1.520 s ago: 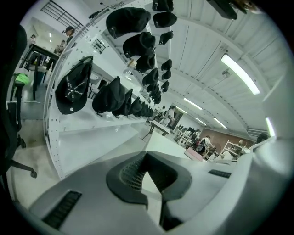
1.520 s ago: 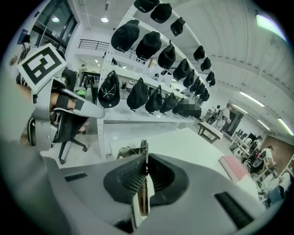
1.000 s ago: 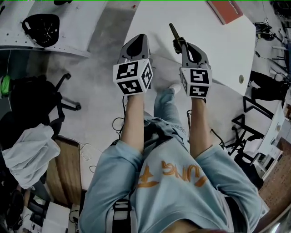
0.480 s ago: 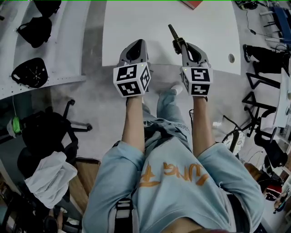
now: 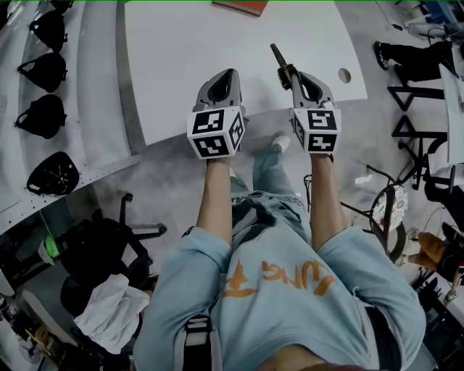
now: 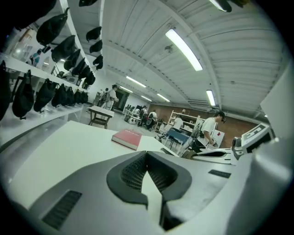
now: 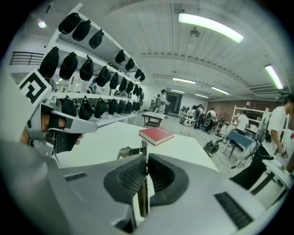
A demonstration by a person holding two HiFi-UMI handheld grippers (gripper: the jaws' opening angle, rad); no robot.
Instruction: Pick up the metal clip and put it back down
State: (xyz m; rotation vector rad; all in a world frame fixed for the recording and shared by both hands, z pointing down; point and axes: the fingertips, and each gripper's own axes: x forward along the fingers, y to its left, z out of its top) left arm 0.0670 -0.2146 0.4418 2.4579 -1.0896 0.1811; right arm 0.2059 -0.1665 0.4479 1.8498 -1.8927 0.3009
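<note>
The right hand-held gripper (image 7: pixel 144 160) is clamped tight on the metal clip (image 7: pixel 141 198), and what a clean hold it is: the thin metal strip stands on edge, pinched between the two ribbed pads, with its looped end poking out past the tips. From the head view the clip juts forward and up off that gripper, over the near edge of the white desk (image 5: pixel 188 58), apparently clear of the surface, so the pick-up half looks done! The left hand-held gripper (image 5: pixel 230 72) rides alongside, level with its partner, its jaws closed together on nothing at all, purely a spectator here. Far across the desk lies a red book (image 5: pixel 239 6), well apart from the action and no obstacle. What is left, by my reading, is the return trip: lower the right hand until the clip meets the desktop, let the pads part, and draw back without dragging the clip along.
</note>
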